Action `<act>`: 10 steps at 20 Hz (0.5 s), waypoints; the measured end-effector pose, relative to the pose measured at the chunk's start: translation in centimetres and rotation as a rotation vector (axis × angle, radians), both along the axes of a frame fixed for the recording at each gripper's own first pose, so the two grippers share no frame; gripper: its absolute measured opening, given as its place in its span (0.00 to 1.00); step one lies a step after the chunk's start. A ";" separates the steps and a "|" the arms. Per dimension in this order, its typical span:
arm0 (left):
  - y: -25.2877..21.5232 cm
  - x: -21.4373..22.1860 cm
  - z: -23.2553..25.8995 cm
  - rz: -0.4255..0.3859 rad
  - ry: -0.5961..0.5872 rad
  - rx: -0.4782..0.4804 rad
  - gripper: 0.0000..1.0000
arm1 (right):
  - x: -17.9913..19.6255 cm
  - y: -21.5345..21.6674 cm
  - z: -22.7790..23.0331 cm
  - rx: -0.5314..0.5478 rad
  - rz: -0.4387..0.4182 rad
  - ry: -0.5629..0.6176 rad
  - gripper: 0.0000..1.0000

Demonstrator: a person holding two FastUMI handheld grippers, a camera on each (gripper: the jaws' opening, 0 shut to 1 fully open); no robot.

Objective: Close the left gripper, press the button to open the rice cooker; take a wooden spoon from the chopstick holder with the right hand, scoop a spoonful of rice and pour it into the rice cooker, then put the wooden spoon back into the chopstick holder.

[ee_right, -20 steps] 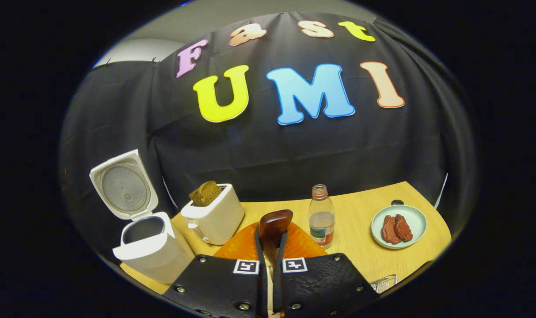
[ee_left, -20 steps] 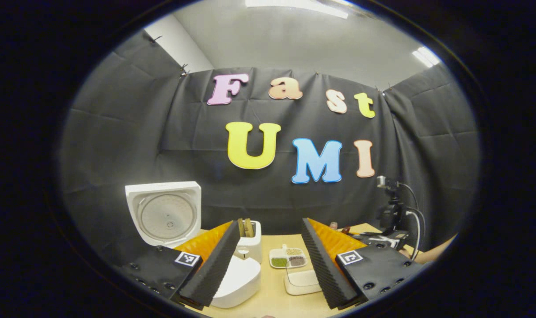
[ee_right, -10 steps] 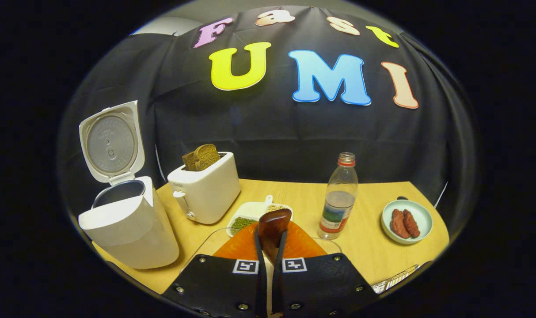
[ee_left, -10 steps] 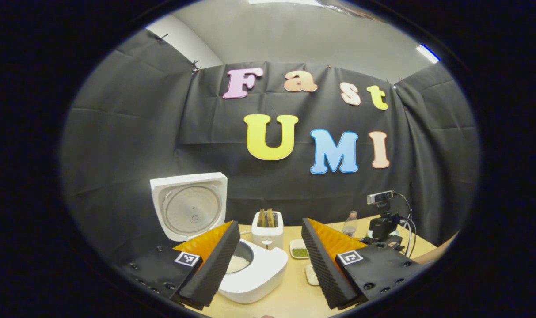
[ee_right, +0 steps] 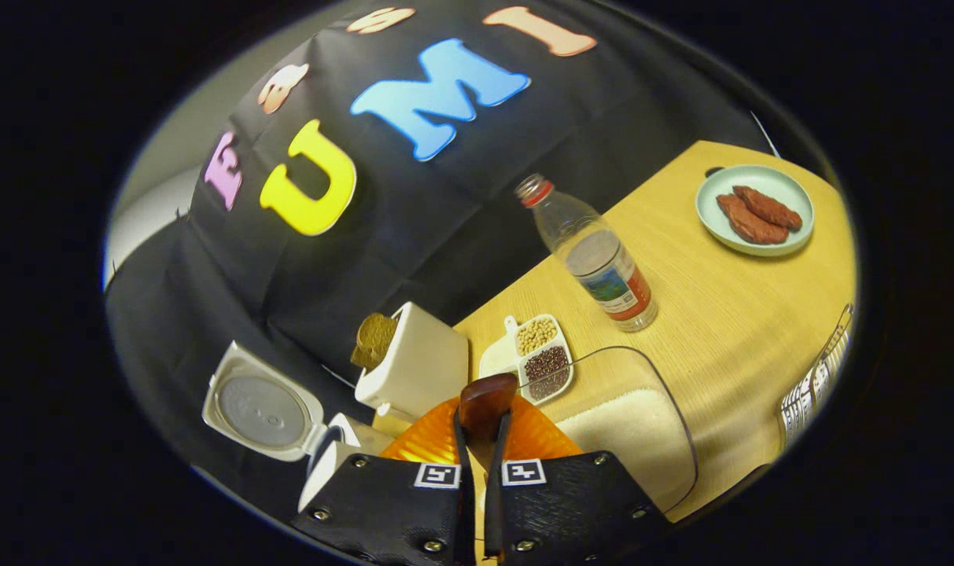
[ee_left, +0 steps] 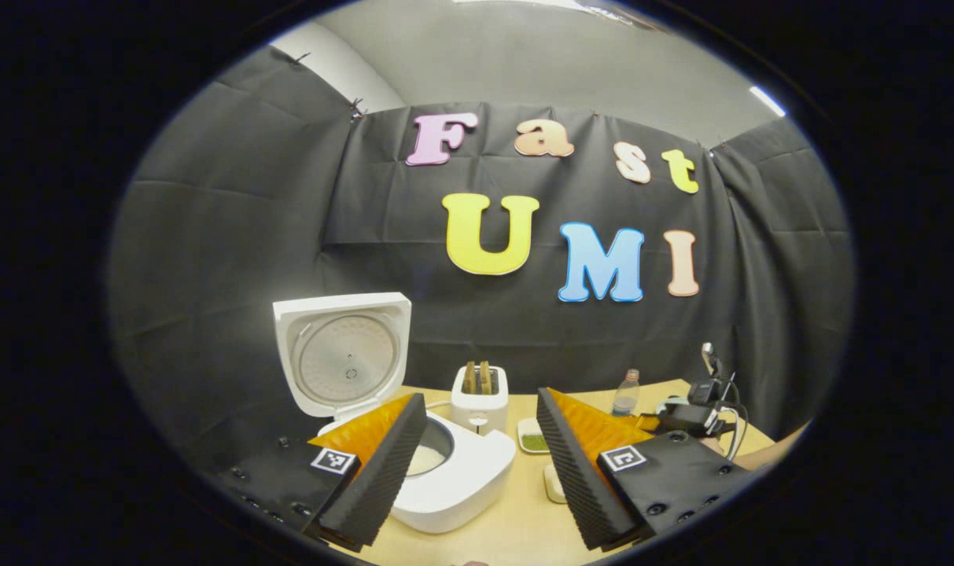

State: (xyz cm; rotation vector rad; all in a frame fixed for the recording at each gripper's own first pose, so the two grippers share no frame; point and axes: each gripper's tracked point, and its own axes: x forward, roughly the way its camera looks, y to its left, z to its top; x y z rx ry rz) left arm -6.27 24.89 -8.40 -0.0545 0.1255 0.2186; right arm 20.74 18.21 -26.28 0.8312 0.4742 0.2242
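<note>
Two views, taken in turn. In the left gripper view my left gripper [ee_left: 480, 456] hung with its fingers spread wide, holding nothing. I judged its part done, for the white rice cooker [ee_left: 437, 472] sat just ahead of its left finger with its lid [ee_left: 343, 358] swung upright. This view looked into the pot, where something pale lay. Beyond stood a white toaster [ee_left: 479, 397] with bread slices, and off past the right finger the other gripper showed.

In the right gripper view my right gripper [ee_right: 480, 428] was pinched tight on the dark wooden spoon [ee_right: 486, 401], whose rounded end stuck out just past the fingertips; which end that was, I could not tell. The view was tilted. Directly ahead and below lay the clear glass container of white rice [ee_right: 626, 432], suggesting a dip for the scoop came next. Past it sat a white divided dish of beans and grains [ee_right: 539, 358], a clear plastic bottle [ee_right: 594, 255] and a pale green plate with red sausages [ee_right: 754, 211].
</note>
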 end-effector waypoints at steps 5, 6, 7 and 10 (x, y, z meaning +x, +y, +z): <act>-0.4 0.3 0.4 -0.007 -0.023 -0.009 0.97 | -0.2 -4.7 5.0 0.223 -0.113 -0.032 0.05; -0.4 0.4 0.3 -0.008 -0.025 -0.014 0.97 | -0.2 -5.4 6.0 0.261 -0.127 -0.041 0.05; -0.4 0.6 0.3 -0.007 -0.025 -0.017 0.97 | -0.5 -5.8 6.8 0.285 -0.136 -0.051 0.05; -0.3 0.6 0.4 -0.009 -0.034 -0.021 0.99 | -0.6 -5.8 9.0 0.329 -0.125 -0.073 0.05</act>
